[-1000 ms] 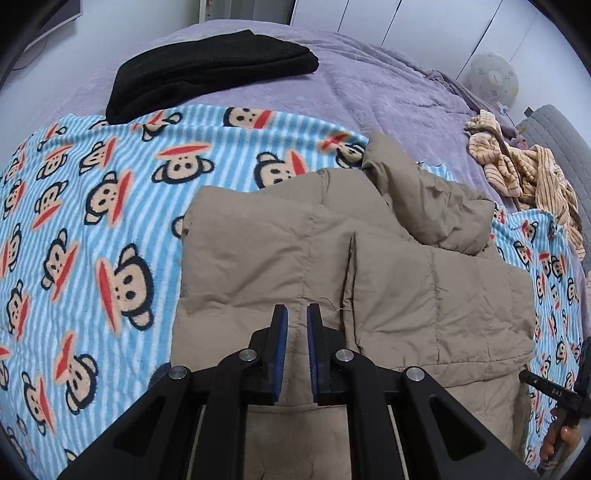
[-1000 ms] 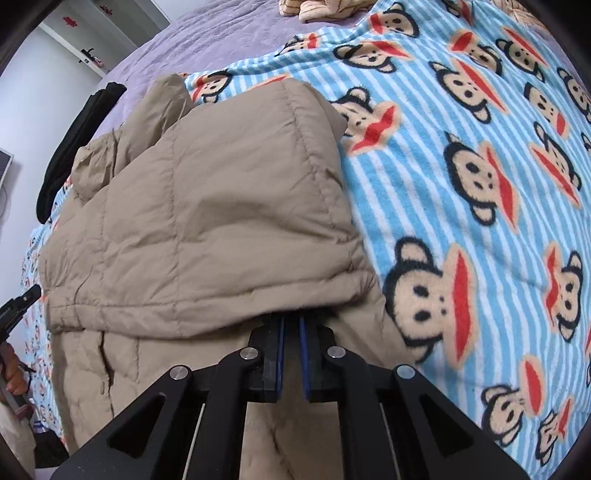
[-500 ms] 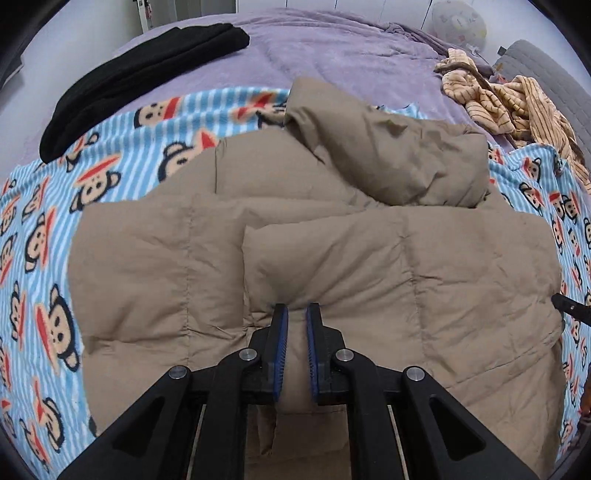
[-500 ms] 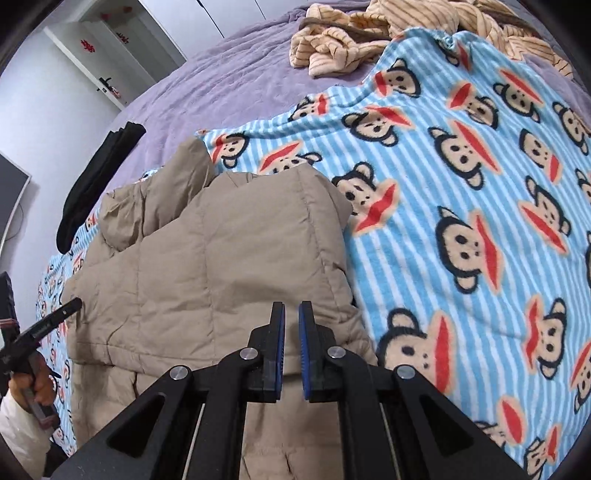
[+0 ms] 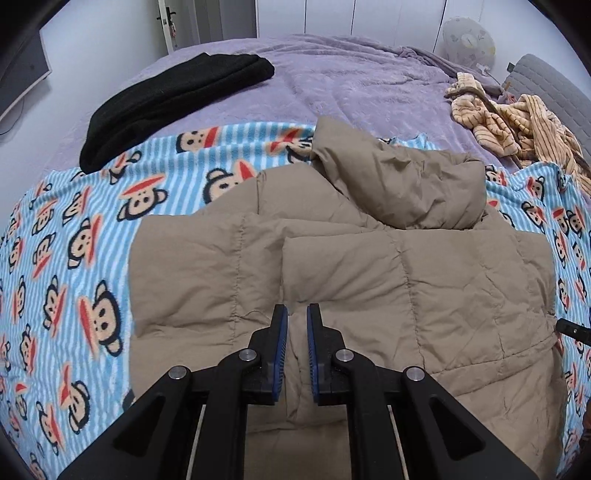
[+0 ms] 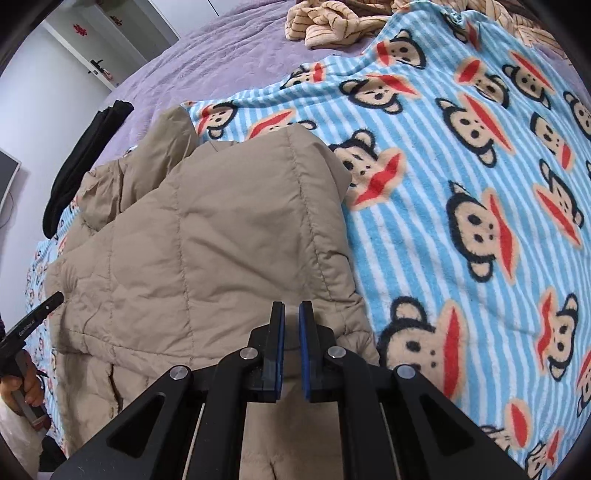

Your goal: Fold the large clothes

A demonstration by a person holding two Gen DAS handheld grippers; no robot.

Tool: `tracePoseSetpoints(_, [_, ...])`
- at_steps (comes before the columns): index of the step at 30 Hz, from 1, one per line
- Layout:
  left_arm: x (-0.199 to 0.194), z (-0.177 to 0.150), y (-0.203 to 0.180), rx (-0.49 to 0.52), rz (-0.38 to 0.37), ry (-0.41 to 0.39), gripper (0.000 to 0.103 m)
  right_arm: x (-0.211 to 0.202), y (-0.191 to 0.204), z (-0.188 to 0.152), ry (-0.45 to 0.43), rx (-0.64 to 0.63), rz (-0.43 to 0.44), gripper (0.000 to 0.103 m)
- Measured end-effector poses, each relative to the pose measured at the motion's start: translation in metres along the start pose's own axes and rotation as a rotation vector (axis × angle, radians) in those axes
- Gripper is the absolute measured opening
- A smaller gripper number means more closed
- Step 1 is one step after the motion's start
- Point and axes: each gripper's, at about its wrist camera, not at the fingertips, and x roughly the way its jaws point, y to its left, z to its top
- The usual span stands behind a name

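left wrist view, purple bedspread [image 5: 369, 85], monkey blanket [image 5: 74, 258], tan jacket [image 5: 406, 288], white cupboards, both grippers closed, empty

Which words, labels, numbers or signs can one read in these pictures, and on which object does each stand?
Small white lettering on the left gripper's black finger, seen in the right wrist view: too small to read.
Red sign on the white wardrobe door: too blurred to read.
Nothing legible on the tan puffer jacket or the monkey-print blanket.
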Motion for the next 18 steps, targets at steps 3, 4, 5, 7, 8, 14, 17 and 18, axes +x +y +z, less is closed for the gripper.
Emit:
tracePoseSetpoints(3, [-0.015, -0.006, 0.0, 0.0, 0.025, -0.015, 0.012, -0.011, -0.003, -0.015, 0.015, 0.021, 0.02, 0.017])
tracePoseSetpoints(4, [-0.019, -0.009, 0.001, -0.007, 0.019, -0.014, 0.012, -0.013, -0.005, -0.019, 0.021, 0.029, 0.026, 0.033])
tracePoseSetpoints(5, [-0.022, -0.011, 0.001, -0.014, 0.014, -0.014, 0.012, -0.016, -0.006, -0.024, 0.027, 0.037, 0.037, 0.06])
tracePoseSetpoints(7, [-0.026, -0.018, -0.001, -0.023, 0.02, -0.003, 0.012, -0.02, -0.008, -0.032, 0.028, 0.045, 0.061, 0.074])
tracePoseSetpoints(8, [-0.028, -0.022, -0.003, -0.027, 0.025, 0.002, 0.012, -0.022, -0.009, -0.035, 0.035, 0.046, 0.068, 0.074])
tracePoseSetpoints(14, [-0.036, -0.05, -0.014, -0.064, 0.043, 0.039, 0.021, -0.027, -0.016, -0.05, 0.071, 0.043, 0.091, 0.074])
tracePoseSetpoints(17, [-0.045, -0.062, -0.021, -0.09, 0.098, 0.041, 0.102, -0.032, -0.019, -0.055, 0.077, 0.025, 0.101, 0.078])
tracePoseSetpoints(18, [-0.049, -0.065, -0.024, -0.085, 0.107, 0.033, 0.102, -0.035, -0.02, -0.056, 0.079, 0.024, 0.113, 0.08])
